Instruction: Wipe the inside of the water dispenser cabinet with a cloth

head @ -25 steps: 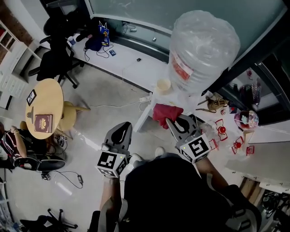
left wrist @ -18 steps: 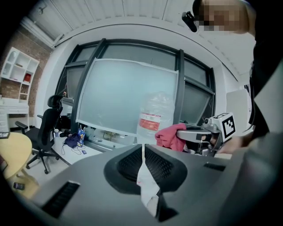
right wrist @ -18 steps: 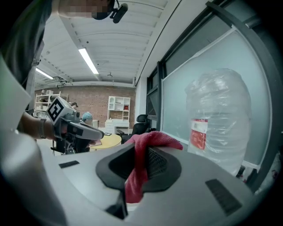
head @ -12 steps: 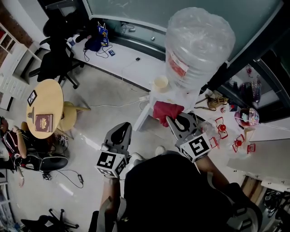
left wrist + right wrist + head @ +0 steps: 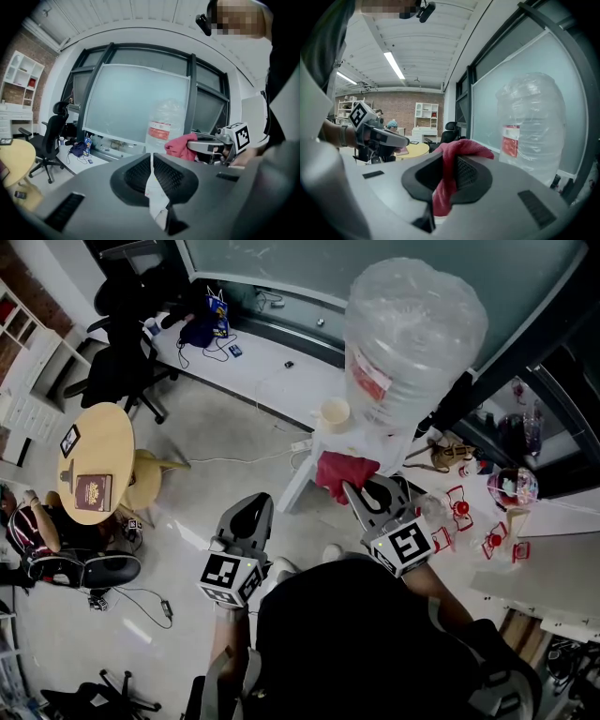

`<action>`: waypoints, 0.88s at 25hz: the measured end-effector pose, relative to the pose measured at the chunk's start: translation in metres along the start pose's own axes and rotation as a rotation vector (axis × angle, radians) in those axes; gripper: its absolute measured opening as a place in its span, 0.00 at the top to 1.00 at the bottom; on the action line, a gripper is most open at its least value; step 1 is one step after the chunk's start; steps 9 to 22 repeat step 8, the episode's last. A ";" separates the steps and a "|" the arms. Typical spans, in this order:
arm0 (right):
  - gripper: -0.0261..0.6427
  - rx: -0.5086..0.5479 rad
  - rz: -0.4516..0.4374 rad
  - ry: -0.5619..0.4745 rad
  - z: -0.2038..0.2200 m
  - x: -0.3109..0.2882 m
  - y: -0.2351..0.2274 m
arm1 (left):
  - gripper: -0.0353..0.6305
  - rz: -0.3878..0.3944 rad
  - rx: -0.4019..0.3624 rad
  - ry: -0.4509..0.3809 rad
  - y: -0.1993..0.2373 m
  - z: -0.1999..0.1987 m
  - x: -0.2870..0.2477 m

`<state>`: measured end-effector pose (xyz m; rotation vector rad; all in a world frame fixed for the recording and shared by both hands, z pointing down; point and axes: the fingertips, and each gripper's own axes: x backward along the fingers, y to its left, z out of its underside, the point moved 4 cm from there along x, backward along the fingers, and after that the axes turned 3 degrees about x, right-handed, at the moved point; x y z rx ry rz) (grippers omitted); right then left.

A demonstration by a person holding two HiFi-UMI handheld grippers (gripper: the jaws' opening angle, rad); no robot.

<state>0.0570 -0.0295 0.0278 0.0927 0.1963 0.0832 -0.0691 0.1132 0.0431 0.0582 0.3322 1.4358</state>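
Hanging in soft folds, the red cloth [image 5: 345, 474] is clamped in the right hand-held gripper [image 5: 361, 488]. Its jaws are closed on a bunched fold, with one lobe spilling over the tips and a tail drooping down between the pads toward the base. The right gripper view shows the same bite.

The cloth looks light, limp and a little fluffy. It should mould to a flat panel or a corner, but it can also slide through a loose pinch or wad up under pressure. My judgement is that the present hold near the middle of the bunch is sound, since it leaves enough free fabric past the tips to do the wiping. A corner grip would only trail.

Just beyond the tips stands the water dispenser [image 5: 323, 451], low and white, with its large clear bottle [image 5: 412, 334] upright on top. A pale cup [image 5: 335, 413] sits beside the bottle. No view shows the cabinet door or its interior, so I cannot tell whether it stands open, and wiping has not begun.

The left hand-held gripper [image 5: 255, 507] is held level with the right one and well apart from it on its left, over bare floor [image 5: 197, 493]. Its jaws meet at the tips and nothing appears to be caught. The pale slit behind them seems to be only floor showing through.
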 end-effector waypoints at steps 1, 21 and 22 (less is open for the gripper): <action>0.89 0.000 -0.001 -0.001 0.000 0.000 -0.001 | 0.93 -0.002 0.003 -0.001 0.000 0.000 0.000; 0.89 0.000 -0.002 -0.004 0.002 -0.002 -0.005 | 0.93 -0.003 0.001 -0.008 0.000 0.002 -0.004; 0.89 0.000 -0.002 -0.004 0.002 -0.002 -0.005 | 0.93 -0.003 0.001 -0.008 0.000 0.002 -0.004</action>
